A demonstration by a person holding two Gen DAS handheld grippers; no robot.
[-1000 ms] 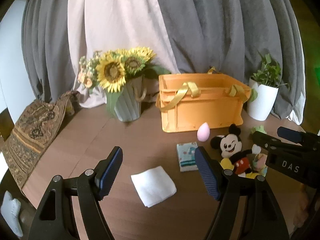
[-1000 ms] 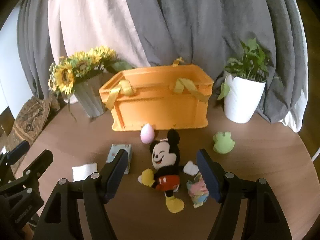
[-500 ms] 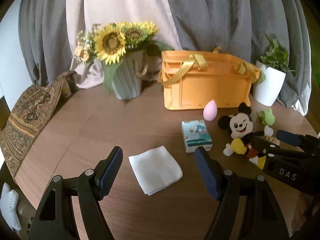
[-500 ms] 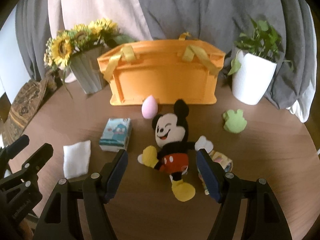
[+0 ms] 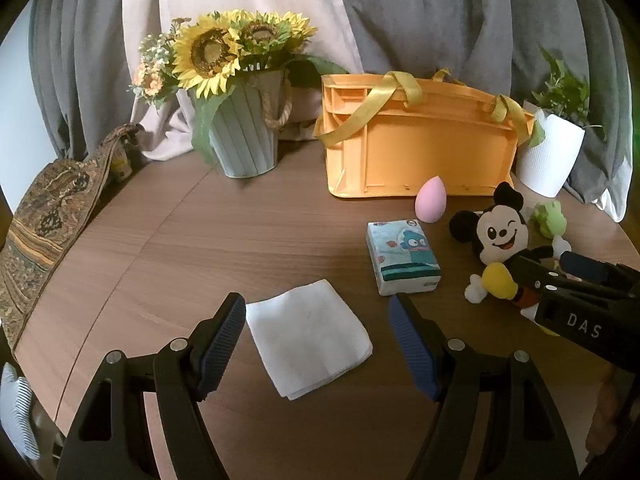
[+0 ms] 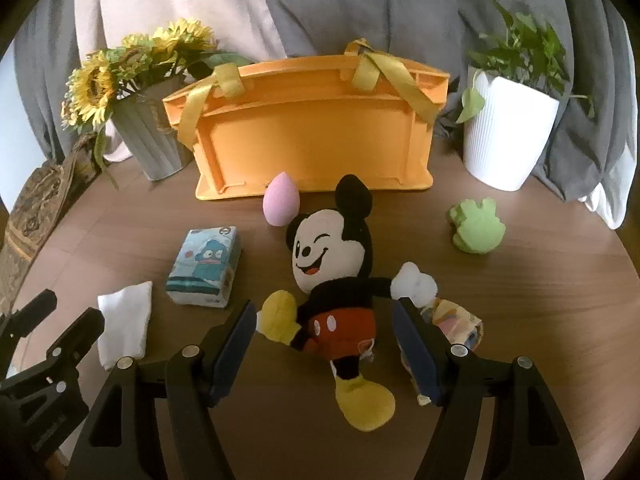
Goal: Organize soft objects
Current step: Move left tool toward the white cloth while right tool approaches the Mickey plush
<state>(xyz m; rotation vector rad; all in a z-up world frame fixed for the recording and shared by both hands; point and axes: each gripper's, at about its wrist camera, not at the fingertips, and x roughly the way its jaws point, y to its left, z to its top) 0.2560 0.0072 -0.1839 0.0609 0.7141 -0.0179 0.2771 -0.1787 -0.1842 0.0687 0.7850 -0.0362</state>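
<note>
A folded white cloth [image 5: 308, 334] lies on the round wooden table between the fingers of my open left gripper [image 5: 318, 342], which hovers over it without touching. A Mickey Mouse plush [image 6: 332, 280] lies on its back between the fingers of my open right gripper [image 6: 324, 344]. A blue-and-white tissue pack [image 5: 402, 256] [image 6: 206, 266], a pink egg-shaped sponge [image 6: 280, 204], a green frog sponge [image 6: 476, 226] and a small colourful pouch [image 6: 456, 324] lie around it. An orange crate with yellow handles [image 6: 312, 136] stands behind them.
A grey vase of sunflowers [image 5: 236, 112] stands at the back left and a white potted plant [image 6: 508, 120] at the back right. A patterned cloth [image 5: 44, 208] drapes over the table's left edge. Grey and pink curtains hang behind.
Both grippers have sunk toward the table and tipped down. The cloth and the plush now appear larger and sit between the fingers. Nothing on the table has moved.
</note>
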